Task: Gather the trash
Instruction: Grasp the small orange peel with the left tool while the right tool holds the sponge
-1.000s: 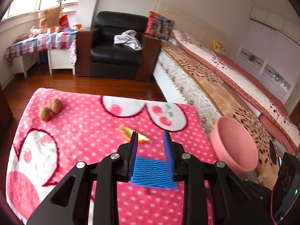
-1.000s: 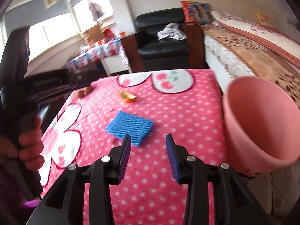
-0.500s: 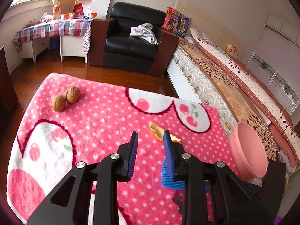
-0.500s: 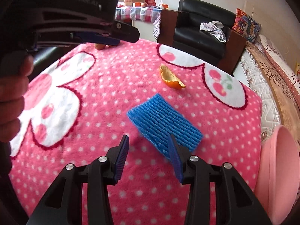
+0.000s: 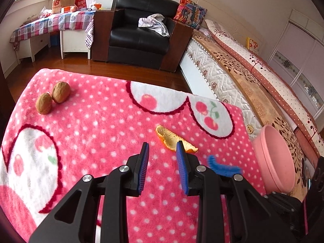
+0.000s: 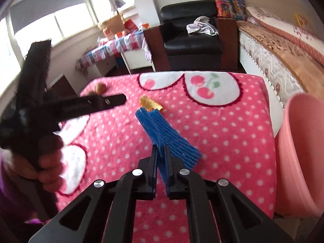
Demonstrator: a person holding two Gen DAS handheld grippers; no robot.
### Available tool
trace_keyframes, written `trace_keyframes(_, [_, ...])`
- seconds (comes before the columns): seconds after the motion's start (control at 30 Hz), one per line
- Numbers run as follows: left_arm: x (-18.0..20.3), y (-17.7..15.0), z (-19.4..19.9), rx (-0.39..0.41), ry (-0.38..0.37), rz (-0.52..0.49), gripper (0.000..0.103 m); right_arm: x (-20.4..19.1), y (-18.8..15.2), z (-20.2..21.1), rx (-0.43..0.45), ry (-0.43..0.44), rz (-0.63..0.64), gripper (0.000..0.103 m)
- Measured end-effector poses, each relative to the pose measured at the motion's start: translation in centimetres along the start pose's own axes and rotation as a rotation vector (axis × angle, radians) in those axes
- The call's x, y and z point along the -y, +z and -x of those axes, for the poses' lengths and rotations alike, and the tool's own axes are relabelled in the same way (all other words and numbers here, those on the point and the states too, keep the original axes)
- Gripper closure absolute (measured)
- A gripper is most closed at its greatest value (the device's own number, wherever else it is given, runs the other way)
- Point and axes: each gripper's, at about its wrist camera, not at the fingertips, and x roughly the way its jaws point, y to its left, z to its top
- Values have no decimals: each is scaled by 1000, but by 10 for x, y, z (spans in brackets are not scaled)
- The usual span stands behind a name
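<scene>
Right wrist view: right gripper [image 6: 161, 158] was closed nearly flat on the blue foam net [image 6: 165, 136], pinching its near end; the net stood lifted and tilted above the pink dotted blanket [image 6: 222, 133] covering the desk.
Left wrist view: left gripper [image 5: 163, 158] was parted wide and held nothing, hanging over the blanket with its right finger just in front of the orange peel [image 5: 172, 138].
Foam net, left view: only a blue edge [image 5: 221, 167] showed beside the left gripper's right finger.
Pink bin: [image 6: 301, 151] stood at the desk's right edge, near the held net.
Walnuts: two [image 5: 53, 99] lay touching at the far left of the blanket.
Change from half a second earlier: the net had lain flat between the right gripper's parted fingers; it was now clamped and raised. The left gripper had shifted closer to the peel.
</scene>
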Motion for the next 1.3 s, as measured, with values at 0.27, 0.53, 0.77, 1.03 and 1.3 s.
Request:
trace_keyframes(0.27, [12,5,-39,-34,47,11,76,17,-1,24,46,22,-80,97])
trace_keyframes(0.53, [22,4,-55,-18,129,-22,80,29,-7,25,52,11,-134,97])
trace_keyframes(0.77, [31,-2,-45,22,137,-53,99,24,-14,26,46,10,-141,97])
trace_keyframes(1.03, [31,-13,-9,48,89,-71,99,15,-21,38,52,4,-145,97])
trace_keyframes(1.3, [29,-41,32,39,54,-121,99,-11,-36,54,56,-104,-45,97])
